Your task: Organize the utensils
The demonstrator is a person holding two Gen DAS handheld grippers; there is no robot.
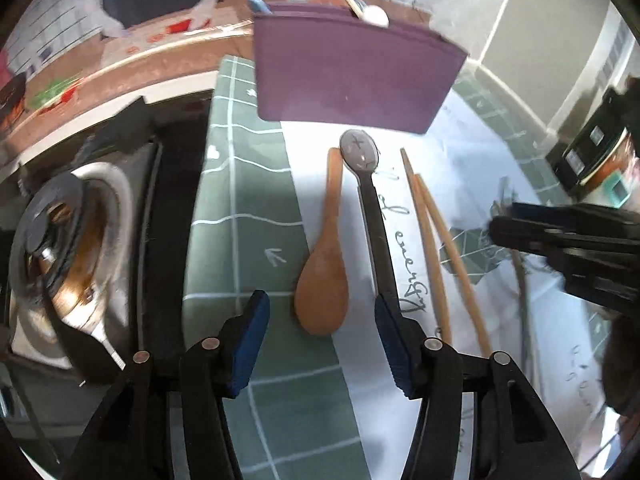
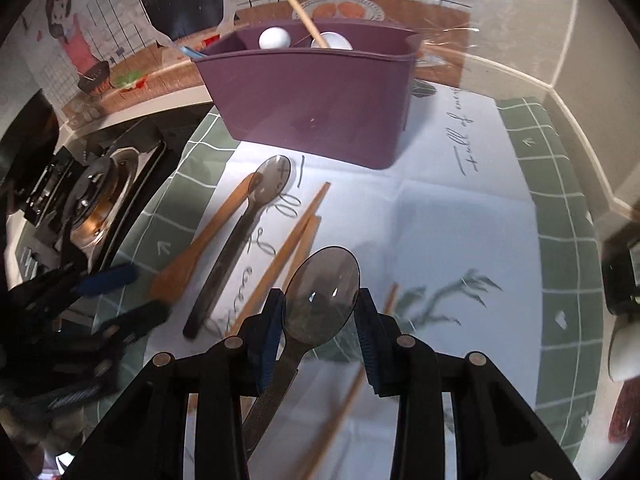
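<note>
The right hand-held gripper (image 2: 318,322) holds a grey spoon (image 2: 320,296) low in its frame, bowl up between the pads, lifted clear of the surface (image 2: 460,232). The step in hand looks like carrying it to the purple caddy (image 2: 312,100) at upper centre. The left hand-held gripper (image 1: 318,342) stands half open, empty, astride a wooden spoon (image 1: 322,276); next to it lie a dark spoon (image 1: 370,216) and chopsticks (image 1: 440,256).
</note>
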